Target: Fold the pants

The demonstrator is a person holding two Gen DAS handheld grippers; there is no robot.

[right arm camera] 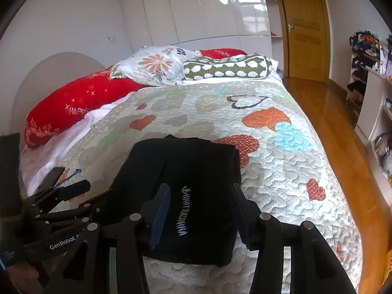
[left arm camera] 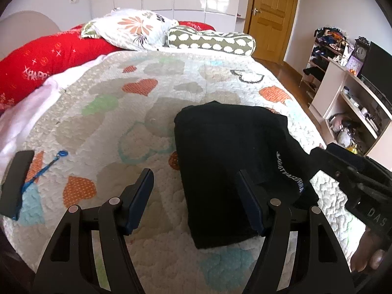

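- Bedroom, bed w/ heart-print quilt (left arm camera: 152,132) as work surface.
- Left gripper (left arm camera: 194,201): jaws spread wide, holding nothing; its right finger sits over the pants' left edge, can't tell if touching.
- Right gripper (right arm camera: 199,210): jaws wide apart, nothing clamped, hovering over the pants' near part.
- Black pants (right arm camera: 186,171) folded into compact rectangle, lying flat on quilt near the front edge; white lettering on top.
- Left of pants: black phone-like slab (left arm camera: 16,183) w/ blue lanyard (left arm camera: 42,170).
- Far end: red pillow (right arm camera: 80,105), floral pillow (right arm camera: 156,65), green bolster (right arm camera: 227,69).
- Beyond: white wardrobe (right arm camera: 196,7), wooden door (right arm camera: 306,27).
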